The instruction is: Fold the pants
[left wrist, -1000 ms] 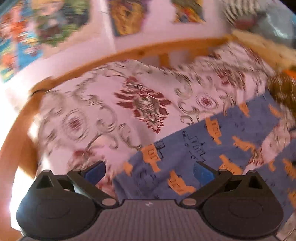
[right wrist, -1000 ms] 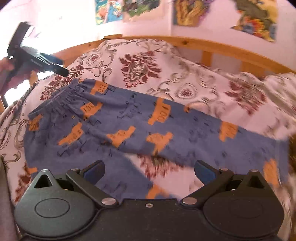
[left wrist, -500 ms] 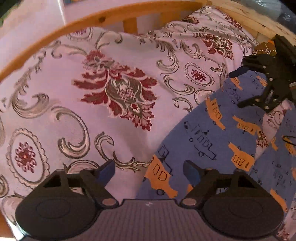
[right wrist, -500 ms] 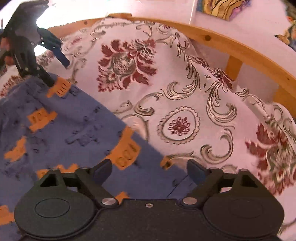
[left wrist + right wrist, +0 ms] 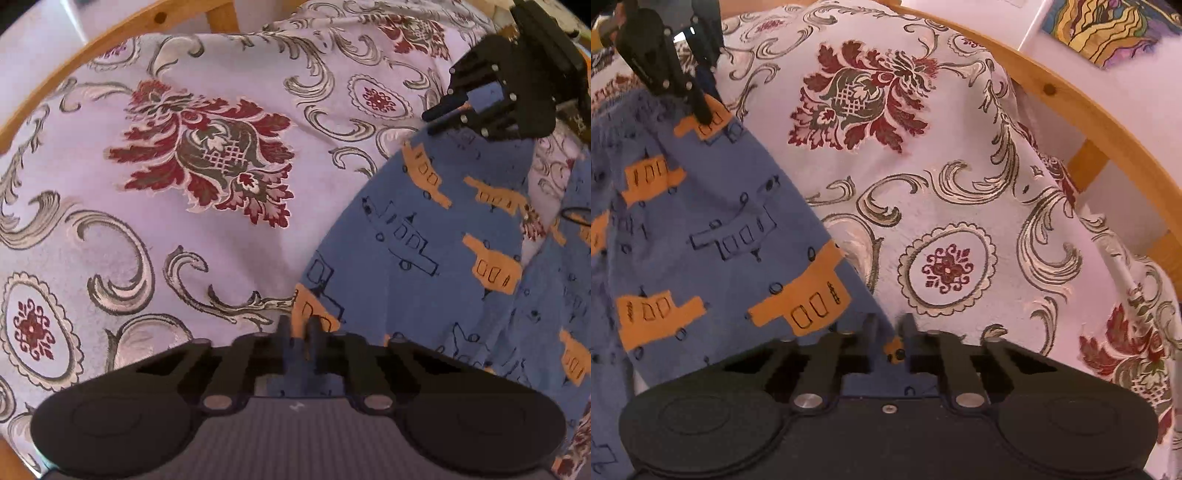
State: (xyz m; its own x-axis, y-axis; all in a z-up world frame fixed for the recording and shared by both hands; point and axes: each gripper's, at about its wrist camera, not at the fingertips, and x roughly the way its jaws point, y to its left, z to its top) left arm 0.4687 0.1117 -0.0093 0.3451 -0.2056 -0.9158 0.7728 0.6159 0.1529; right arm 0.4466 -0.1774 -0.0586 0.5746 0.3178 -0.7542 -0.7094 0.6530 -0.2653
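Blue cotton pants pinched, creased.

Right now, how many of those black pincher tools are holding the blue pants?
2. The left gripper pinches the pants at one edge corner; the right gripper pinches the far corner of that edge.

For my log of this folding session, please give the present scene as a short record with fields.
garment: blue pants with orange vehicle print, lying flat
surface: floral bedspread
surround: wooden bed frame
left gripper: shut on the pants' edge
right gripper: shut on the pants' edge
fold: not yet made
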